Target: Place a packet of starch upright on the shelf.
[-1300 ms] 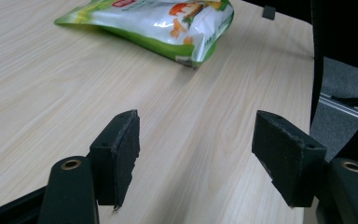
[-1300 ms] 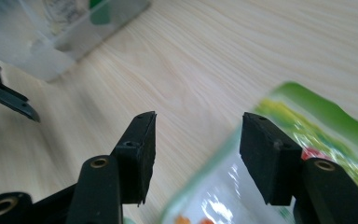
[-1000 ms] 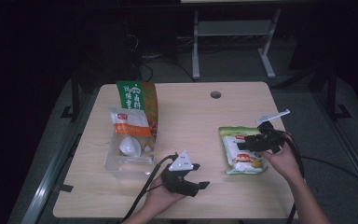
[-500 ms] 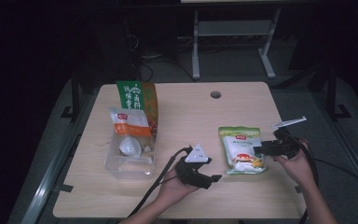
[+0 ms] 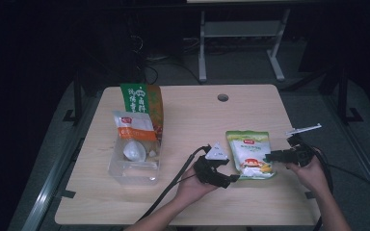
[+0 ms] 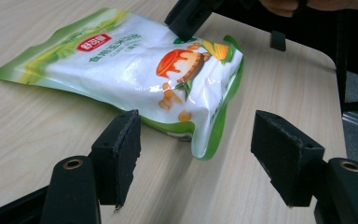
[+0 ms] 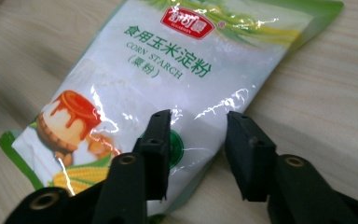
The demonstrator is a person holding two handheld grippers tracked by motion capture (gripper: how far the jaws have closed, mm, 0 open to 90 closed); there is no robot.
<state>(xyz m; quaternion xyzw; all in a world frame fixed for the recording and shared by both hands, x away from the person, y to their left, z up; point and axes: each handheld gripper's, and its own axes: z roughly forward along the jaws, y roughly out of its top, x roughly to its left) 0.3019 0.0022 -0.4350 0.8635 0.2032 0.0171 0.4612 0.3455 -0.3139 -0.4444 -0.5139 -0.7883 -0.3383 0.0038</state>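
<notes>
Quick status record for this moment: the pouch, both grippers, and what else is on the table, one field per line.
pouch: corn starch pouch lying flat on the table, right of centre
left gripper: jaws open, at the pouch's near corner, not gripping
right gripper: at the pouch's right edge, jaws have just been closing, one over the pouch, grip not confirmed
other items: clear container holding an orange-white packet; green bag behind it

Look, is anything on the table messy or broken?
Nothing is spilled or torn. The corn starch pouch lies flat, a bit crumpled at its bottom corner, between the left gripper and right gripper. The clear box holds its packets.
</notes>
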